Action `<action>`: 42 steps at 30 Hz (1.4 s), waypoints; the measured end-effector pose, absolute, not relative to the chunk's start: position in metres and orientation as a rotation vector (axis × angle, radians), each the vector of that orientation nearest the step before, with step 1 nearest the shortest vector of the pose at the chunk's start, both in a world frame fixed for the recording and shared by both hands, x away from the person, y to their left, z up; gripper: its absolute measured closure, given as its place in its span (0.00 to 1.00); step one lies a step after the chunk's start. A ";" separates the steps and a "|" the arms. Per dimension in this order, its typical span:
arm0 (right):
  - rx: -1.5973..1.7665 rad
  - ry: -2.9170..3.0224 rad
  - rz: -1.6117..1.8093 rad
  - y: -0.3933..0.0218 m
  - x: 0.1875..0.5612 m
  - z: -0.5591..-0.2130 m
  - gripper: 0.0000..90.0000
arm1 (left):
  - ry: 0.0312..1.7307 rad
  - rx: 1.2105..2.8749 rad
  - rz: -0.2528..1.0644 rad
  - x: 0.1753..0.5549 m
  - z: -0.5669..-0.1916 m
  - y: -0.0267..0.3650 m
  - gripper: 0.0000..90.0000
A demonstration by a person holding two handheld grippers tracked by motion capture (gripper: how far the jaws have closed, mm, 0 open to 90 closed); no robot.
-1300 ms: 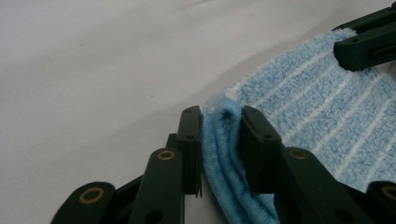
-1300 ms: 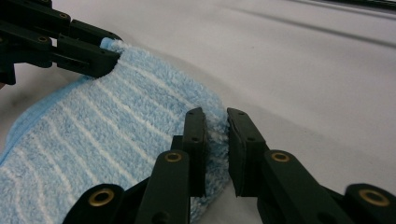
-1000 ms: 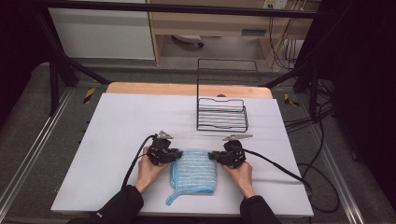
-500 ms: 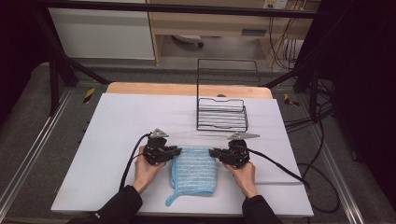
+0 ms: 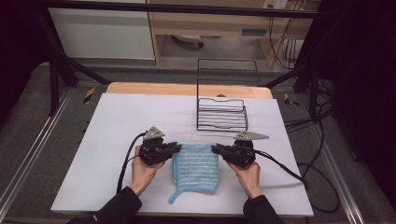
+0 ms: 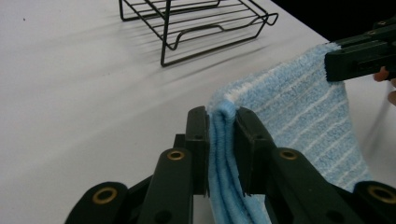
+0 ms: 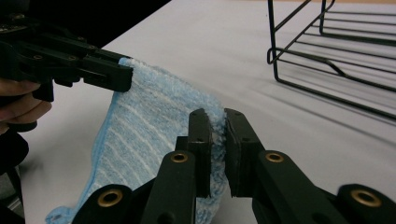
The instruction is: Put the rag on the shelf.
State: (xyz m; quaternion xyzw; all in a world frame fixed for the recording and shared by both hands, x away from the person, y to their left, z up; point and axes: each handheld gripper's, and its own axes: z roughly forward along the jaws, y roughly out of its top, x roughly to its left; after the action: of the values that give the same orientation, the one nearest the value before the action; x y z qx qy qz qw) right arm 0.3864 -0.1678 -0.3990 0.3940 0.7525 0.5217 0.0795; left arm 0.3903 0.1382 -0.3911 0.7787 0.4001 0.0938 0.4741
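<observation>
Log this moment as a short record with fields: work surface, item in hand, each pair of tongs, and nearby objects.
surface: white table
item: blue striped cloth, folded, top edge lifted, lower end on the table
left tongs: shut on the cloth's top left corner
right tongs: shut on the cloth's top right corner
nearby: black wire rack, beyond the cloth, apart from it
rack contents: nothing in it

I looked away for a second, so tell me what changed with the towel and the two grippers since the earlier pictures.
Both grippers, left and right, have lifted the blue towel's far edge slightly off the table, each staying clamped on a corner. The near end stays on the table; the wire rack has not moved.
</observation>
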 end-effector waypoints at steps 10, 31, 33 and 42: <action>1.100 2.203 1.570 -0.170 0.380 -0.384 0.92 | 0.936 1.866 0.268 0.380 -0.376 0.137 0.85; 0.989 2.112 1.599 -0.173 0.365 -0.355 0.92 | 0.863 1.807 0.352 0.363 -0.346 0.135 0.87; 0.979 2.098 1.600 -0.174 0.363 -0.351 0.92 | 0.855 1.801 0.359 0.361 -0.343 0.134 0.87; 0.944 2.044 1.621 -0.178 0.359 -0.337 0.92 | 0.824 1.759 0.389 0.361 -0.330 0.131 0.87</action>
State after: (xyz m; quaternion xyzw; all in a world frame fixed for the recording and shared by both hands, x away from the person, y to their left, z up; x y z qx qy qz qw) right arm 0.3588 -0.1776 -0.3367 0.3346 0.7243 0.5746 0.1825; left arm 0.3611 0.1308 -0.3295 0.7426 0.3478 0.1643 0.5483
